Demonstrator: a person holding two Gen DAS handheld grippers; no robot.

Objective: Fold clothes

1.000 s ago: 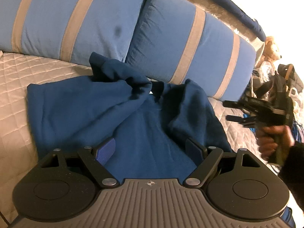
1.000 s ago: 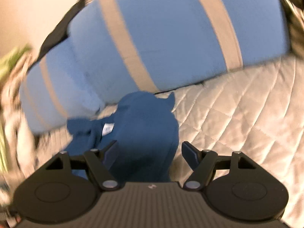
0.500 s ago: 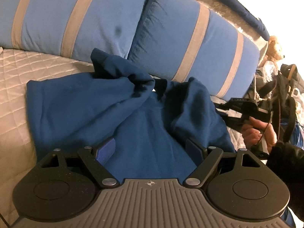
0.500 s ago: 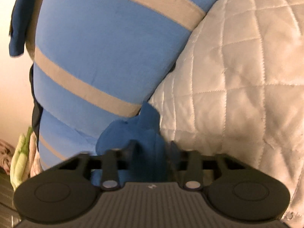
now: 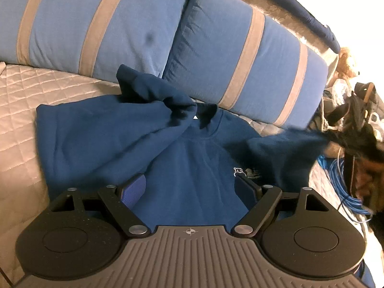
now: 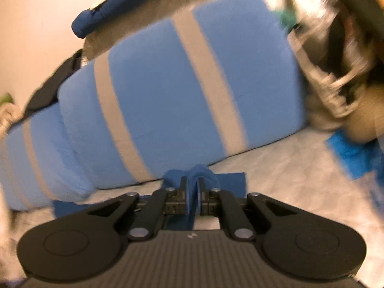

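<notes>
Since the earlier frame, right gripper (image 6: 192, 192) has drawn one sleeve outward, exposing the chest logo; its jaws pinch that cloth. Dark blue fleece sweatshirt (image 5: 187, 168) lies on quilted beige cover (image 5: 28, 100), directly ahead of left gripper (image 5: 190, 188), jaws spread, empty.

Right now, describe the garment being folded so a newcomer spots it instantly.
Start at the two blue cushions with grey stripes along the back of the quilted beige cover. In front of them lies a navy fleece sweatshirt, the only dark blue garment there, with a small white chest logo.
</notes>
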